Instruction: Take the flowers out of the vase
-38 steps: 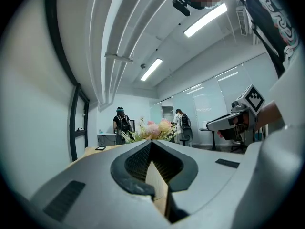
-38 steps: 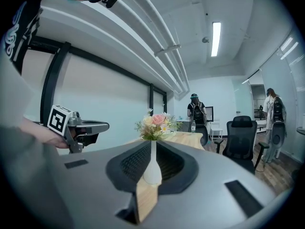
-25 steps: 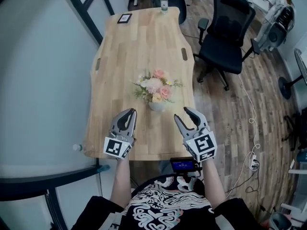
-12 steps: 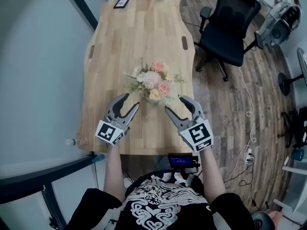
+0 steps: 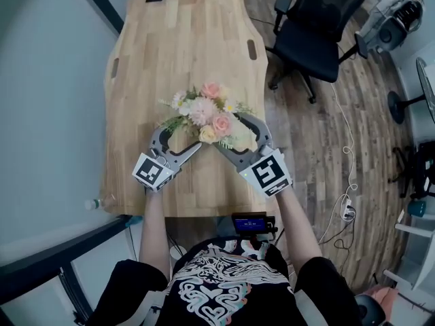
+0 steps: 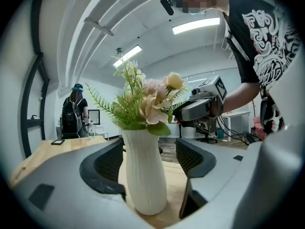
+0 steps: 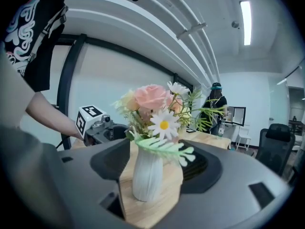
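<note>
In the head view, the flowers [image 5: 204, 113] are standing on the table [image 5: 177, 39] between the left gripper [image 5: 178, 140] and the right gripper [image 5: 238, 136]. In the left gripper view, its jaws are opening wide around the vase [image 6: 143, 173] without pressing on it. In the right gripper view, its jaws are opening too, with the vase standing loose between them.

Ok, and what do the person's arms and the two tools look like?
The left tool and right tool are grey, each with two curved jaws, black and textured inside, and a white cube bearing black square markers. The jaws of both are opening, with the white vase between them. The person wears a black short-sleeved shirt with a white swirl print.
</note>
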Tool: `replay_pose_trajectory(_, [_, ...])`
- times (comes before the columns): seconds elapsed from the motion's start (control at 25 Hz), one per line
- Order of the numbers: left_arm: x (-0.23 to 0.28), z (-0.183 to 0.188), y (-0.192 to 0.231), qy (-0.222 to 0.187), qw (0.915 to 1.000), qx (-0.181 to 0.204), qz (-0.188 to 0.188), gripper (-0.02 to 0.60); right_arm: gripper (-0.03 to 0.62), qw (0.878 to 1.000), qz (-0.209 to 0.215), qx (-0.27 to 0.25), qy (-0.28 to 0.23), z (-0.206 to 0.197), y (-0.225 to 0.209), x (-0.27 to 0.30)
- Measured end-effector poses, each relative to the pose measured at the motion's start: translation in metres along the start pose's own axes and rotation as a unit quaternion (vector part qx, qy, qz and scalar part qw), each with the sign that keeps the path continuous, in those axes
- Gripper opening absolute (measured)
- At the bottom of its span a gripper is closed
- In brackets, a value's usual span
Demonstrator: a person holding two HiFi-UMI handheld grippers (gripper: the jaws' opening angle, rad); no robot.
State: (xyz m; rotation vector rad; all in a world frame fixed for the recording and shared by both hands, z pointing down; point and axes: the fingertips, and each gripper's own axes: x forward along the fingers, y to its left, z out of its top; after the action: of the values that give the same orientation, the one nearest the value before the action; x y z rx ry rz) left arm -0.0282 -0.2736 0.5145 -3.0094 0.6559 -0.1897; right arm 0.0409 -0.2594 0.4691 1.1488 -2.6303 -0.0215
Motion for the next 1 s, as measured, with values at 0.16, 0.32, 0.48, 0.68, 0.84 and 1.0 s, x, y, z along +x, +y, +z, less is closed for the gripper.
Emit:
replay_pose_trajectory(0.16, [0.01,-0.005,0.004,0.004,0.9998,0.002,-0.017,0.328,0.285,1.0,0.008,-0.01,0.006,-0.002,-0.002,0.016])
replay_pose_trajectory(0.32, [0.013,-0.005,0.005,0.004,0.9996,0.007,-0.026,0.328,0.285,1.0,0.008,0.013,-0.004,-0.002,-0.004,0.02])
replay_pose_trajectory(0.48, [0.025,-0.003,0.007,-0.009,0.9994,0.002,-0.033,0.328,0.286,1.0,0.01,0.016,-0.009,-0.003,-0.012,0.025])
replay_pose_trajectory(0.68, [0.032,-0.003,0.007,-0.015,0.999,0.001,-0.043,0.328,0.287,0.999,0.029,0.015,-0.016,0.0,-0.009,0.034])
replay_pose_trajectory(0.84, [0.035,-0.001,0.009,-0.021,0.9986,-0.005,-0.049,0.328,0.286,0.999,0.043,0.018,-0.028,0.007,-0.006,0.041])
replay_pose_trajectory(1.0, [0.038,-0.001,0.011,-0.022,0.9984,-0.01,-0.051,0.327,0.285,0.997,0.057,0.024,-0.037,0.013,-0.007,0.046])
